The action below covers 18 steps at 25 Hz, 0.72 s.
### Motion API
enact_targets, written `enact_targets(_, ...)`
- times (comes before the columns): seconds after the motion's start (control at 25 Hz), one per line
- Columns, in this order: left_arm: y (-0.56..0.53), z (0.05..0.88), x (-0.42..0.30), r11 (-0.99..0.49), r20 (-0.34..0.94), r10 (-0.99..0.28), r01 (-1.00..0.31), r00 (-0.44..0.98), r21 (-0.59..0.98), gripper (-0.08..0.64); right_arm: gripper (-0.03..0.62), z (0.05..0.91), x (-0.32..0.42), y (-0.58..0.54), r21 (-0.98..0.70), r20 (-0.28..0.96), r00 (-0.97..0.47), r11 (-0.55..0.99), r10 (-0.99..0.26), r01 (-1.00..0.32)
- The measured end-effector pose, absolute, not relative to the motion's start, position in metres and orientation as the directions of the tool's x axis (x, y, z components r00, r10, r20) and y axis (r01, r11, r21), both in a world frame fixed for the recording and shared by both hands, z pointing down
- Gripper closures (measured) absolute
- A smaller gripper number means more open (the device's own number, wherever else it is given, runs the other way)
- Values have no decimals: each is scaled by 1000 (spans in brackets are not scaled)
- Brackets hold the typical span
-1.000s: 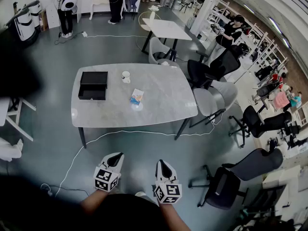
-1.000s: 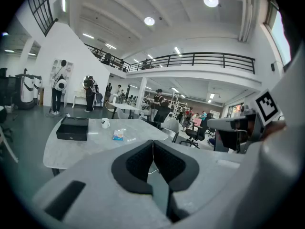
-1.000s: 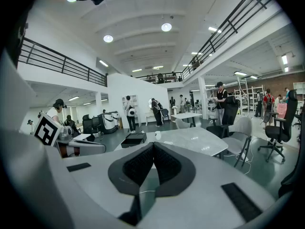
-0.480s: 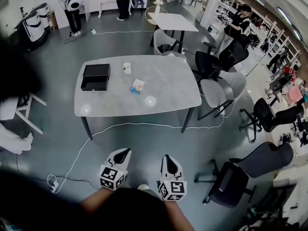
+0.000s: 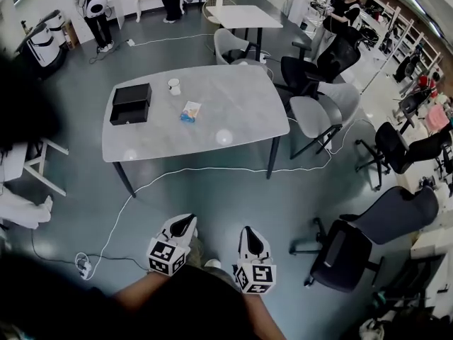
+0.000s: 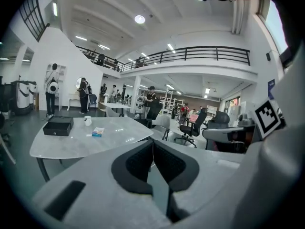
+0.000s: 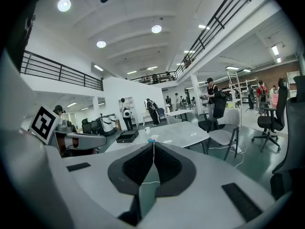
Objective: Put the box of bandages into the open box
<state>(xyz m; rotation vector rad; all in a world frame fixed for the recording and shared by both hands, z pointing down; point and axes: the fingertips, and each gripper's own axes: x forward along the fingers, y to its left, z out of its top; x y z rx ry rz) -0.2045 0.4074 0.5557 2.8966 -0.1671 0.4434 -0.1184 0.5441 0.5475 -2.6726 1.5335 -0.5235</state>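
Observation:
On the grey table [image 5: 212, 129] lies the small blue-and-white box of bandages [image 5: 190, 110], near the middle. At the table's left end stands the open black box [image 5: 131, 103]. Both are far ahead of me across bare floor. My left gripper [image 5: 185, 223] and right gripper [image 5: 250, 234] hang side by side above the floor, low in the head view. Each is shut with nothing between its jaws. The left gripper view shows the bandage box [image 6: 98, 132] and black box [image 6: 58, 126] on the table, and the right gripper view shows them too, bandage box [image 7: 151, 140] and black box [image 7: 127, 136].
A white cup [image 5: 173, 86] stands behind the bandage box. Grey and black chairs [image 5: 315, 112] crowd the table's right side. A white cable [image 5: 212, 170] crosses the floor in front of the table to a power strip [image 5: 81, 266]. People stand at the far wall.
Both grippers have travelled together over the floor, side by side and still shut. In the head view the table now sits higher and a little further left.

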Motion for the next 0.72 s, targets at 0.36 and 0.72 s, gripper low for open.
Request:
enact_targets(0.36,435,565,-115,-980,318,54,-10,947,196,541,578,562,-64,587,-179,334,546,-620,-768,-764)
enact_targets(0.72,413,565,23,-967,299,162,92,940,236,541,578,555,65,565,-170,336,632,-705,-698,-688)
